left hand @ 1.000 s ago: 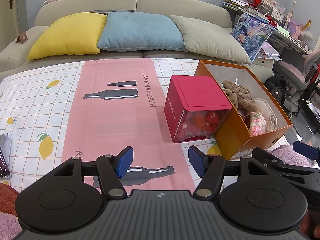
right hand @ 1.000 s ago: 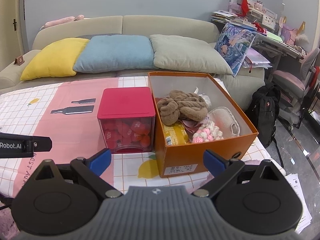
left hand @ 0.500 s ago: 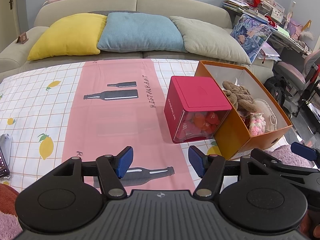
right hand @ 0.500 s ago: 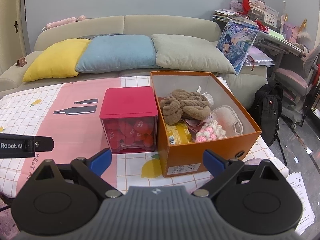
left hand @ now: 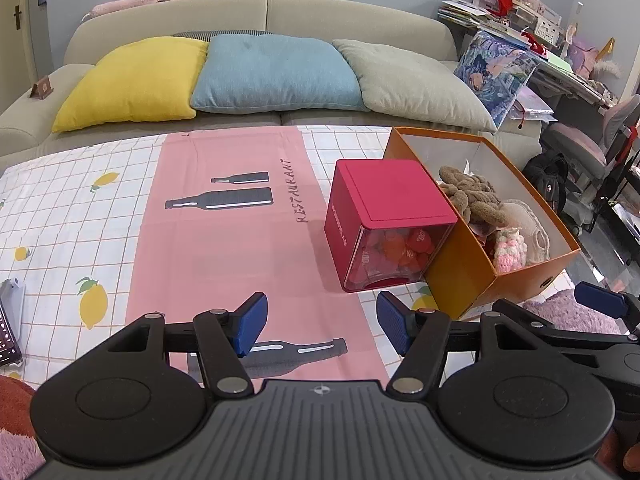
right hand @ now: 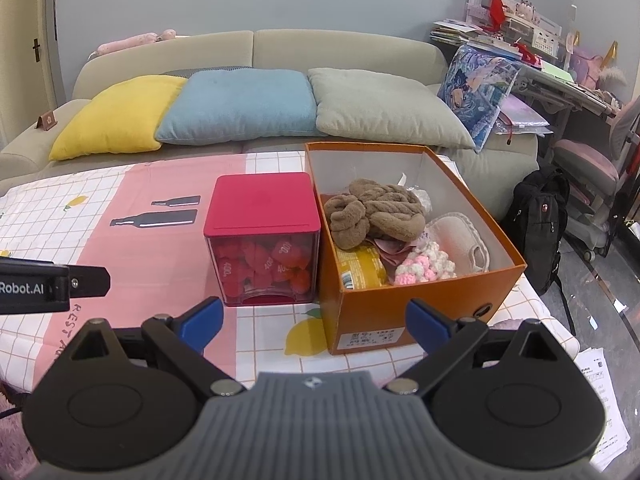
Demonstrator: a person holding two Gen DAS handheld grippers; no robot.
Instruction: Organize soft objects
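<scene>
- Currently idle: left gripper [left hand: 320, 322] and right gripper [right hand: 314, 318] both released, nothing between pads, hovering over the table [left hand: 80, 216].
- Soft items sit in the orange box [right hand: 416, 320]: brown plush [right hand: 376, 216], pink knit [right hand: 424, 266], cream pad [right hand: 460, 236].
- Red box [right hand: 262, 204] touching its left wall, lid on.
- Suggest approaching the plush from above, pinching mid-bulk, lifting straight, keeping clear of box walls.

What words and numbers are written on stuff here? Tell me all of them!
"RESTAURANT": on the pink strip of the tablecloth.
"Robot.AI": on the black left gripper, seen from the right wrist.
"400": on red pieces inside the clear cube box with a red lid.
White label on the orange cardboard box: too small to read.
Side text on the red lid: too blurred.
</scene>
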